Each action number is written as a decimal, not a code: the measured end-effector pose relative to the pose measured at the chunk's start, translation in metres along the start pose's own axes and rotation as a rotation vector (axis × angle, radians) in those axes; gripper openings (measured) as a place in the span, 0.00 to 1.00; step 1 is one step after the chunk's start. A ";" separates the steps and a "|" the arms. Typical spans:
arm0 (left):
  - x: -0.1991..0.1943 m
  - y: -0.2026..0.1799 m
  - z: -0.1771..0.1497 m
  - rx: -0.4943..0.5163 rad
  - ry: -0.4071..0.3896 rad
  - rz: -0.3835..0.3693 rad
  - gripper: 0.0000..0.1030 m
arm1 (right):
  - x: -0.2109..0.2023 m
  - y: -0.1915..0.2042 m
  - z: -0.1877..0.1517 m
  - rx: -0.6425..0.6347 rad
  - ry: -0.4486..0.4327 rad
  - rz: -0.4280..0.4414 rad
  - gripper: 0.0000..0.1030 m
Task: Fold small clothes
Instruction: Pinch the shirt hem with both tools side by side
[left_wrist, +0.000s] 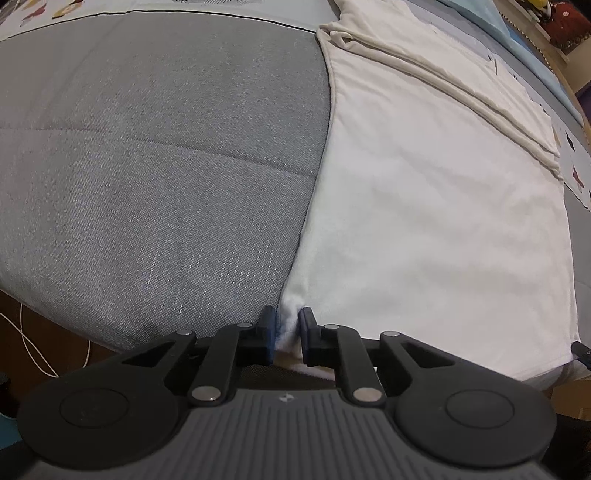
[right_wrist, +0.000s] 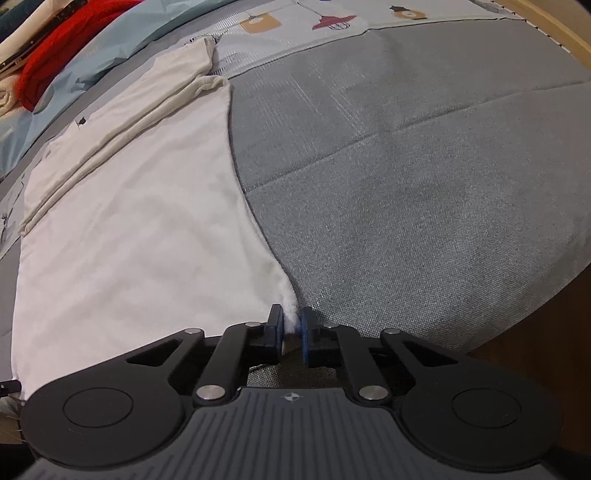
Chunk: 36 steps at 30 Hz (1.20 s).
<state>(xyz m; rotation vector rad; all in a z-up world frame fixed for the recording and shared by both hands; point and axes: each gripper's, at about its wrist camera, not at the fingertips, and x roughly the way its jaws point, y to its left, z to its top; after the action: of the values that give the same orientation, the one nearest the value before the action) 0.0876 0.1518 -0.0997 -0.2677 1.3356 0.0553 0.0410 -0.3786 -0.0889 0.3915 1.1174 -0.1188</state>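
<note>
A white garment (left_wrist: 424, 206) lies spread flat on a grey mat (left_wrist: 166, 166), with a cream sleeve folded across its far part. My left gripper (left_wrist: 288, 325) is shut on the garment's near left corner, the cloth bunched between the blue pads. In the right wrist view the same garment (right_wrist: 147, 221) lies to the left on the mat (right_wrist: 406, 184). My right gripper (right_wrist: 292, 325) is shut on its near right corner. Both corners sit close to the mat's front edge.
A light blue sheet with printed pictures (right_wrist: 332, 18) lies beyond the mat. Red and cream folded clothes (right_wrist: 55, 55) are stacked at the far left in the right wrist view. White cables (left_wrist: 33, 350) lie on the brown floor below the mat's edge.
</note>
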 end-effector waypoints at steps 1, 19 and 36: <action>0.000 -0.001 0.000 0.003 -0.003 0.002 0.14 | -0.001 0.000 0.000 -0.001 -0.002 0.001 0.09; -0.008 0.005 -0.009 -0.020 0.005 -0.030 0.10 | -0.011 -0.002 0.001 0.044 -0.034 -0.041 0.10; -0.002 0.005 -0.008 -0.025 0.014 -0.010 0.17 | 0.006 0.004 0.004 0.023 0.014 -0.057 0.20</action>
<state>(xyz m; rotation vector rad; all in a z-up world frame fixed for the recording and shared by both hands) 0.0789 0.1550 -0.1004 -0.2964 1.3483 0.0618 0.0485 -0.3763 -0.0918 0.3822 1.1424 -0.1794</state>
